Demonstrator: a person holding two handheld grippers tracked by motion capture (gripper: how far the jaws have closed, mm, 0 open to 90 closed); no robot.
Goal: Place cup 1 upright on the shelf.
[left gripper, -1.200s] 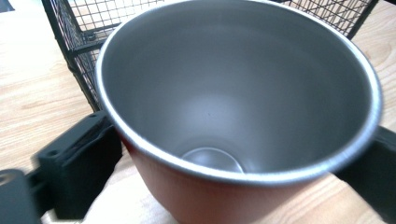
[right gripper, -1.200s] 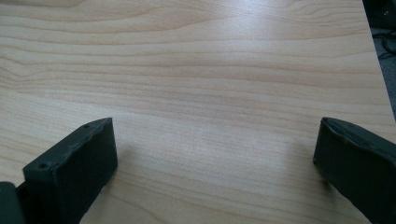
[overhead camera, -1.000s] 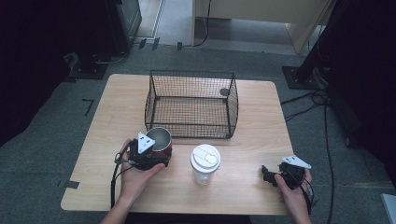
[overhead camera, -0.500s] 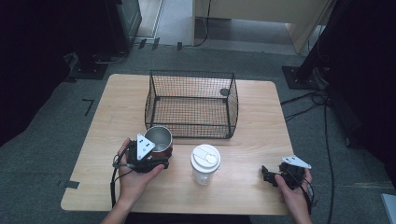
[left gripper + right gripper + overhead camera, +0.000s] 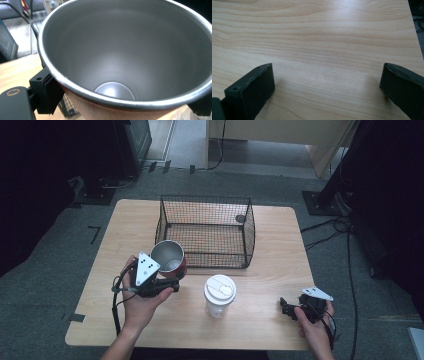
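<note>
Left gripper (image 5: 170,281) pinches the steel cup (image 5: 168,258) at its rim; rigid, light, likely slippery, so grip wall firmly. Right gripper (image 5: 286,307) spread, empty.

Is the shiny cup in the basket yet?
Not yet. The left hand-held gripper has gripped the steel cup and holds it tilted beside the wire basket. The lidded cup stands untouched on the table; the right hand-held gripper waits open.
</note>
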